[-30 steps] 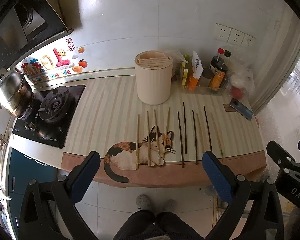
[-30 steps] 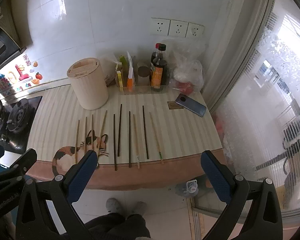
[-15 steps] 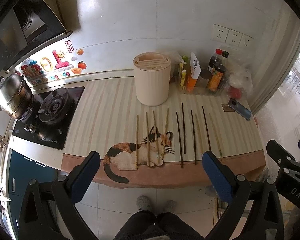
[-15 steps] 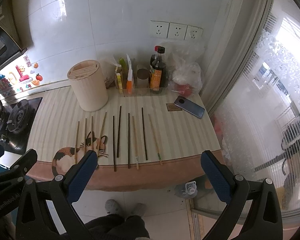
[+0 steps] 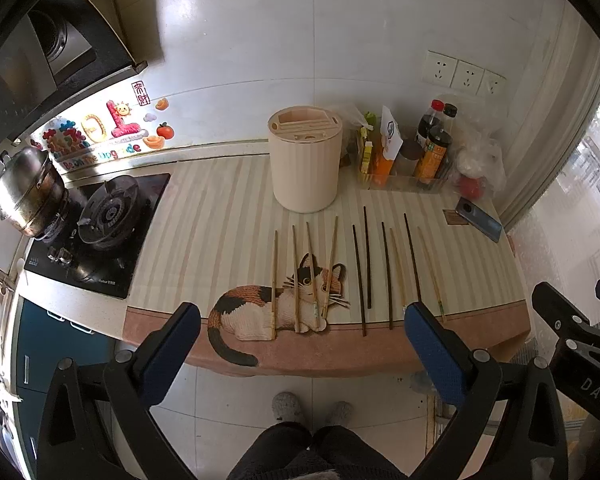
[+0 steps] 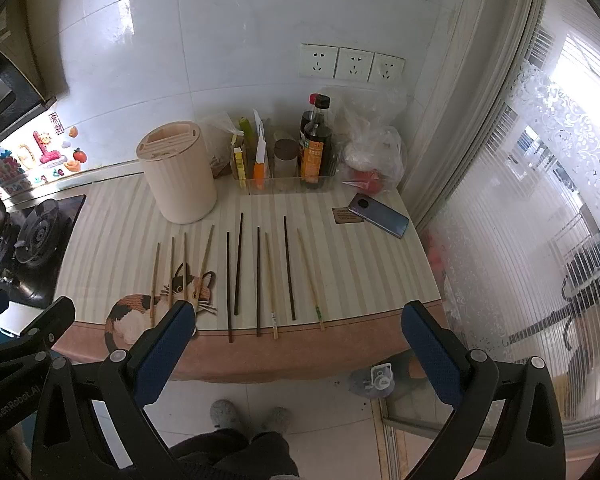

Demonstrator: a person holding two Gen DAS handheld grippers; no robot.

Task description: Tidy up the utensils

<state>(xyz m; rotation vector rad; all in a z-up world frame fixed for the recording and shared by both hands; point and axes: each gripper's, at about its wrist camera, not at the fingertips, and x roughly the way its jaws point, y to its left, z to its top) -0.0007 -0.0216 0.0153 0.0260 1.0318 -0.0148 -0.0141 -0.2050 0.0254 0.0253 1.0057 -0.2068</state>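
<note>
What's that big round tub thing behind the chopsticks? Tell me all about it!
The tub is a pale cream cylinder, plastic by the look, standing upright on the striped counter near the wall. Its flat top has long slots and a small round hole, all looking empty. It stands just behind the chopsticks, which lie flat and apart from it. Neither claw is near it.

Ten chopsticks lie on the desk (image 5: 228, 216): six pale wooden chopsticks (image 5: 274, 280) and four dark chopsticks (image 5: 367, 256). One cream utensil holder (image 5: 305, 160), one phone (image 6: 378, 220), two dark sauce bottles (image 6: 315, 148), three wall sockets (image 6: 350, 63), one steel pot (image 5: 26, 196).
</note>
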